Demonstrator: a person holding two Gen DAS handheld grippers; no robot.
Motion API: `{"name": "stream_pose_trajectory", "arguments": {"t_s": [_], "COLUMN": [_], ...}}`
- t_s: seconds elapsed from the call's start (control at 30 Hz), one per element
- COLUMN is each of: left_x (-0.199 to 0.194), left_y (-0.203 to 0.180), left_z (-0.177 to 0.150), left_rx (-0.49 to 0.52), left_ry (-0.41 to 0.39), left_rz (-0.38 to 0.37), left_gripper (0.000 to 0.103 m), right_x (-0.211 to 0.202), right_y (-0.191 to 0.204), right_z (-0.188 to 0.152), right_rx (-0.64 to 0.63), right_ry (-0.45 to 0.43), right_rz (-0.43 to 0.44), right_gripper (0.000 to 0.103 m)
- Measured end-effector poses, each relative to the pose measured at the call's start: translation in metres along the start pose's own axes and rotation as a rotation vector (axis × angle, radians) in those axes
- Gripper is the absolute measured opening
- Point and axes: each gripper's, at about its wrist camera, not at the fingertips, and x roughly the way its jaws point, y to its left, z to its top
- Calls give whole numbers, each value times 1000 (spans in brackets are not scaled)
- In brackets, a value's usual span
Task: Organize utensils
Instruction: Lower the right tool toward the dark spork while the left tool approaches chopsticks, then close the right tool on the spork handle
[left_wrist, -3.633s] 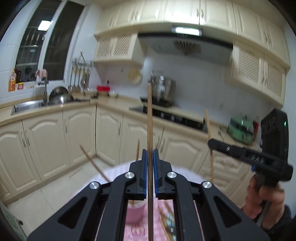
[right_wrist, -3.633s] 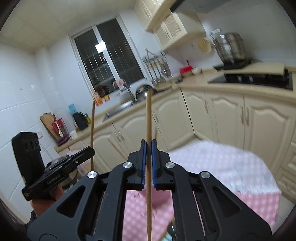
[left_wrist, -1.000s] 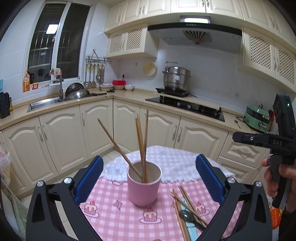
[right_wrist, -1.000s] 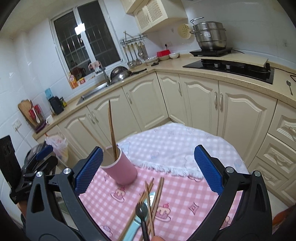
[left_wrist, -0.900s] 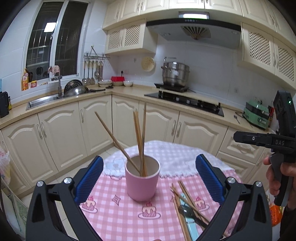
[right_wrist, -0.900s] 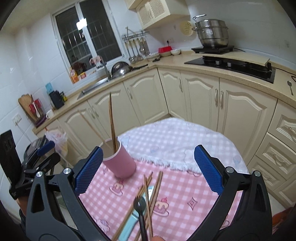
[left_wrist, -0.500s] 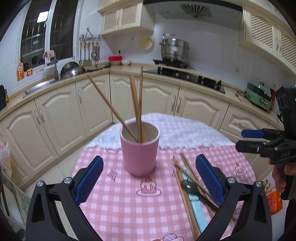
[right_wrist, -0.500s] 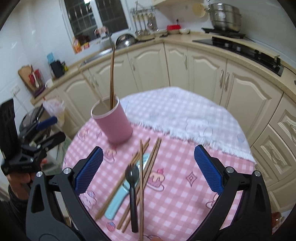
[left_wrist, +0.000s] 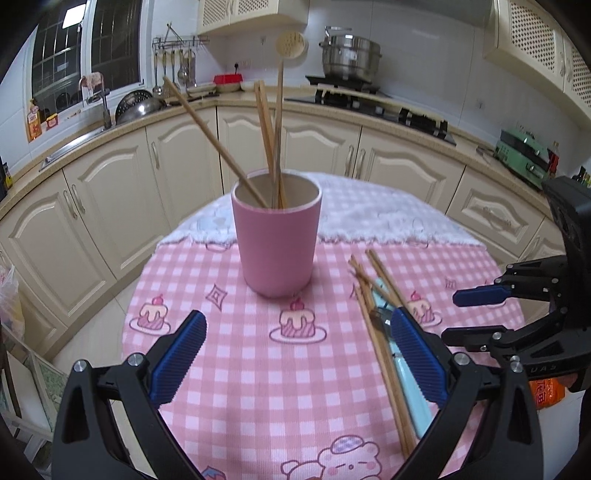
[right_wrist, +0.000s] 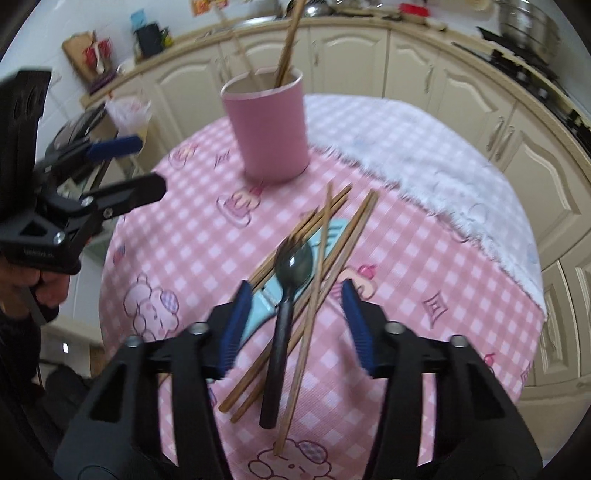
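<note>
Tabletop (left_wrist: 229, 387) first: we judge the job partly done. The pink cup (left_wrist: 276, 242), toward the far edge, already holds several chopsticks (left_wrist: 266, 136), while a loose pile of chopsticks (right_wrist: 332, 236), a dark spoon (right_wrist: 291, 266) and a pale blue utensil (right_wrist: 266, 295) lies unsorted nearer the near edge. Our right claw (right_wrist: 295, 314) hovers spread just above that pile; our left claw (left_wrist: 295, 354) is spread wide and empty. Only the right view shows the spoon whole; the left view shows the cup's contents upright.

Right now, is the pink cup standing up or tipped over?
Standing up. The pink cup sits flat on the tablecloth, mouth upward, chopsticks poking out.
</note>
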Motion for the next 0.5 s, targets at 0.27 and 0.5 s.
{"name": "stream_pose_trajectory", "arguments": {"t_s": [0.27,0.5], "left_x": [24,41], "left_y": [-2,-8], "left_z": [-14,-22], "left_rx": [12,36], "left_ry": [91,154], "left_rz": [16,28], "left_gripper": [98,98], "right_x": [23,42], "right_y": [13,9], "right_z": [-3,-5], "right_rx": [-56,-48], "right_ry": [87,142], "right_rz": [-1,-38], "right_gripper": [30,19]}}
